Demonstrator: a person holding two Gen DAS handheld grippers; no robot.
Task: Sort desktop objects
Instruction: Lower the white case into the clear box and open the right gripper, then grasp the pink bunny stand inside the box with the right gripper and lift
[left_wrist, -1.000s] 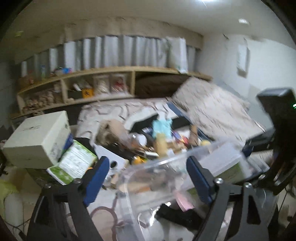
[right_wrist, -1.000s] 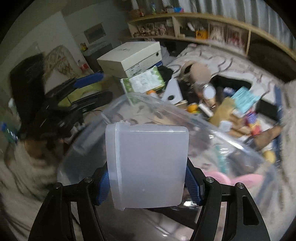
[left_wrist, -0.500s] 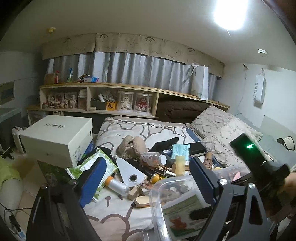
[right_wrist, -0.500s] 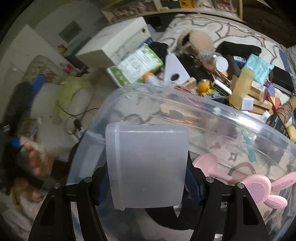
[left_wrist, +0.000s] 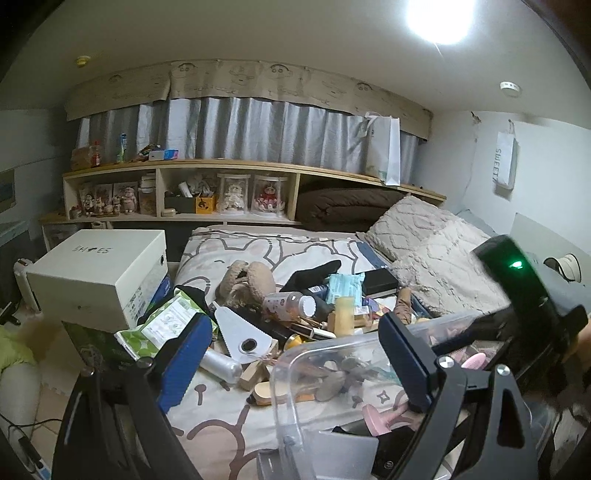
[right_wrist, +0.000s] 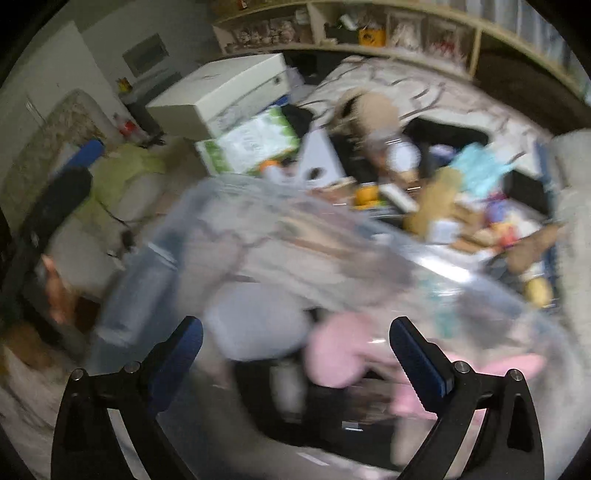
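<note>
1. Left wrist view: the left claw stands wide open and holds nothing. Its blue-padded fingers frame a cluttered bed under a cartoon-print cover.
2. Same view: a loose heap of small things waits mid-bed, probably tipped out there for sorting. It includes a tan plush toy, a clear bottle lying on its side, a pale blue packet and a white triangular card with a hole.
3. Same view: a white cardboard shoe box sits at the bed's left edge, with a green and white soft pack leaning beside it.
4. Same view: a clear plastic bin with rounded corners sits nearest the camera, seemingly the collecting container. Its smooth walls show a pink item inside. The right claw's black body with a green light reaches over the bin's far side.
5. Right wrist view, heavily blurred: the right claw points down into the clear bin. Its jaws are opening, and the pads press on nothing.
6. Same view: a frosted plastic box, rectangular with soft corners, lies just below and between the fingers, inside the bin. It looks newly let go. A pink rubbery thing rests beside it; blur hides whether they touch.
7. Same view: the heap on the bed lies beyond the bin's far rim, so much sorting seems left.
</note>
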